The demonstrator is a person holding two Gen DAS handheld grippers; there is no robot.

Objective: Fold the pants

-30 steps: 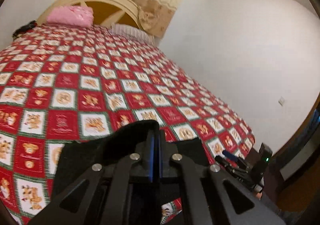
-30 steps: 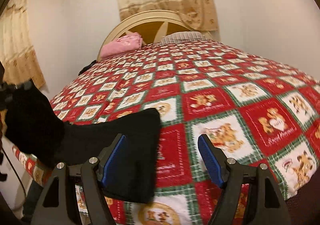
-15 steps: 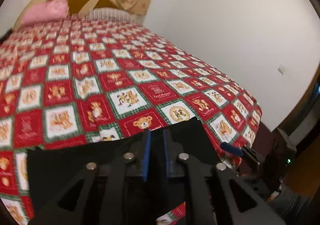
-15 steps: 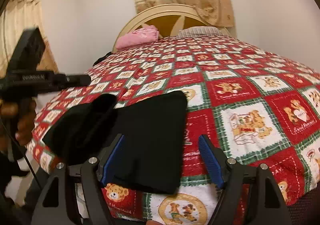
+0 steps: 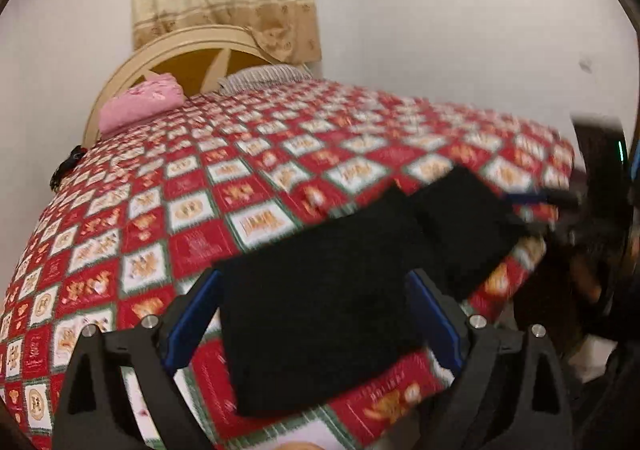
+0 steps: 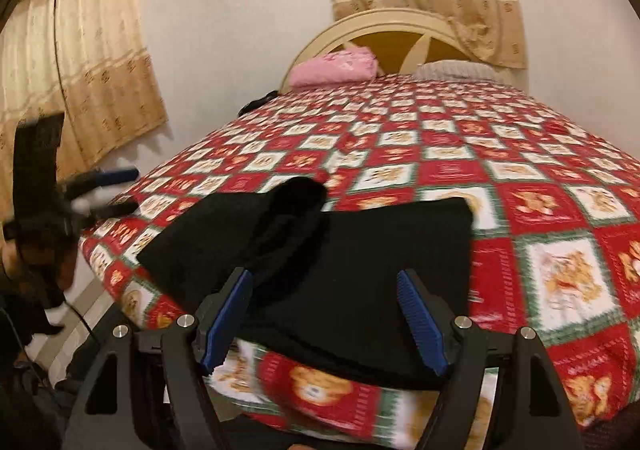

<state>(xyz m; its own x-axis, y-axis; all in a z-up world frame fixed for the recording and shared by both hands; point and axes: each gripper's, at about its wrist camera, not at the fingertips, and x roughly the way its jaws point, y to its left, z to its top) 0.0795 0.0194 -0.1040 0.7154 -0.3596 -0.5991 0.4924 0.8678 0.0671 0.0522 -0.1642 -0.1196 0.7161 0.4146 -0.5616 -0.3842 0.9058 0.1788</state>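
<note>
Your left gripper (image 5: 314, 314) is hanging with jaws spread wide, gripping nothing; the black pants (image 5: 340, 290) are lying folded on the quilt (image 5: 192, 209) just ahead of and between the blue pads (image 5: 434, 324). Your right gripper (image 6: 326, 324) is likewise gaping wide and empty, the pants (image 6: 360, 270) sitting between its fingertips, a raised fold bunching ahead of its left jaw. A pink pillow (image 6: 336, 67) is resting far beyond both.
</note>
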